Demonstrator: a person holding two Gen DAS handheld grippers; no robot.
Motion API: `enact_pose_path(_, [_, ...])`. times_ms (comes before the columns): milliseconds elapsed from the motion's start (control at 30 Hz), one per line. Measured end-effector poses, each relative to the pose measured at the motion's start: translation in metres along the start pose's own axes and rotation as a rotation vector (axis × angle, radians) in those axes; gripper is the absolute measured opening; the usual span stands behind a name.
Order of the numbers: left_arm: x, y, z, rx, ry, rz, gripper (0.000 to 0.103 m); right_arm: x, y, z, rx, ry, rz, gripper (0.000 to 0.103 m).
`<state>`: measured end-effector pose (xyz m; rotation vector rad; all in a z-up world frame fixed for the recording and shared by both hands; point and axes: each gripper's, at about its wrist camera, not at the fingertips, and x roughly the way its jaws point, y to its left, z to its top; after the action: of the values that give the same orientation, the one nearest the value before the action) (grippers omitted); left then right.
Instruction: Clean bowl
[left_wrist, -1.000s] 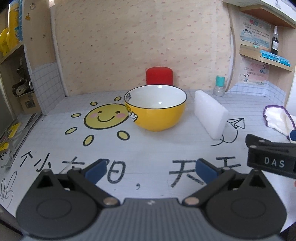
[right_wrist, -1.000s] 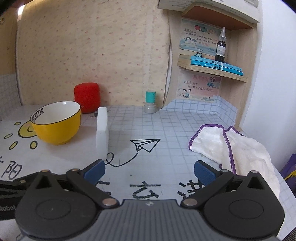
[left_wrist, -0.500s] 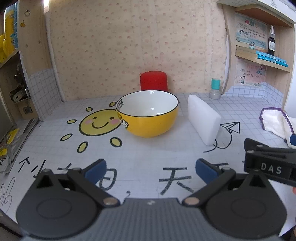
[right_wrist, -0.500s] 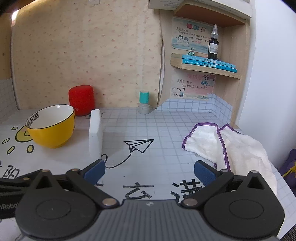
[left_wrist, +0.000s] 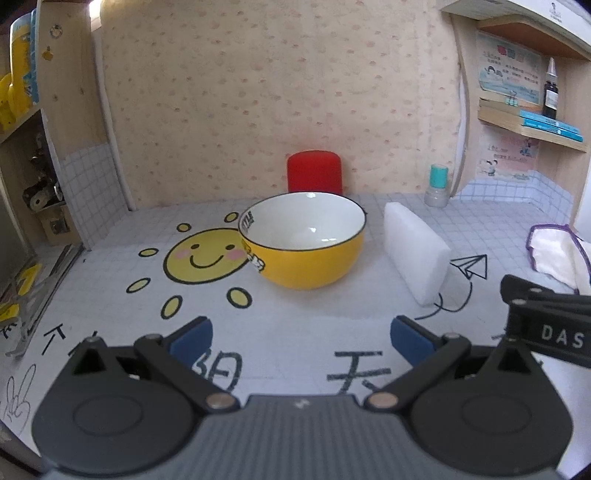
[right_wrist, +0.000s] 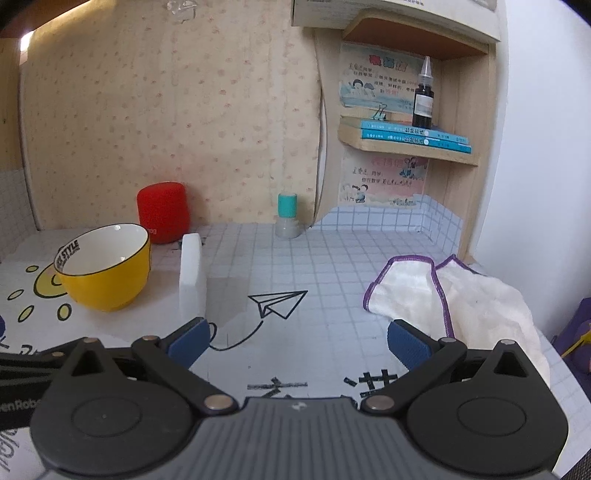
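A yellow bowl (left_wrist: 306, 243) with a white inside stands upright on the printed table mat, beside a smiling sun drawing. It shows at the left of the right wrist view as the yellow bowl (right_wrist: 105, 267). A white sponge block (left_wrist: 415, 253) stands on edge just right of it, also seen as the sponge block (right_wrist: 192, 275). A white cloth with purple trim (right_wrist: 443, 299) lies at the right; its edge shows as the cloth (left_wrist: 557, 254). My left gripper (left_wrist: 301, 338) is open and empty, short of the bowl. My right gripper (right_wrist: 299, 341) is open and empty, between sponge and cloth.
A red cylinder (left_wrist: 314, 171) stands against the back wall behind the bowl. A small teal-capped bottle (right_wrist: 287, 216) sits near the corner. Shelves with books and a dark dropper bottle (right_wrist: 423, 99) hang at the right. Cluttered shelves (left_wrist: 33, 184) line the left side.
Both grippers have pulled back and tilted up a little, so the bowl and sponge sit slightly farther off. Nothing on the table has moved; both grippers stay open.
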<state>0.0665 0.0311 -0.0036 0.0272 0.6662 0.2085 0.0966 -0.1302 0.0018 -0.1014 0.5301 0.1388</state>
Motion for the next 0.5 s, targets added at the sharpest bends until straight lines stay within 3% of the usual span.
enact_pose_path(167, [0.0,0.004,0.002,-0.005,-0.01,0.006,0.103,-0.001,0.001,0.008,-0.026,-0.045,0.036,0.103])
enact_pose_path(367, [-0.002,0.0,0.0,0.038,-0.02,-0.001,0.103,-0.005,-0.012,0.021,0.027,-0.131,0.231,0.103])
enact_pose_path(500, [-0.004,-0.004,-0.001,0.066,-0.028,-0.007,0.103,-0.004,-0.014,0.025,0.046,-0.149,0.284,0.103])
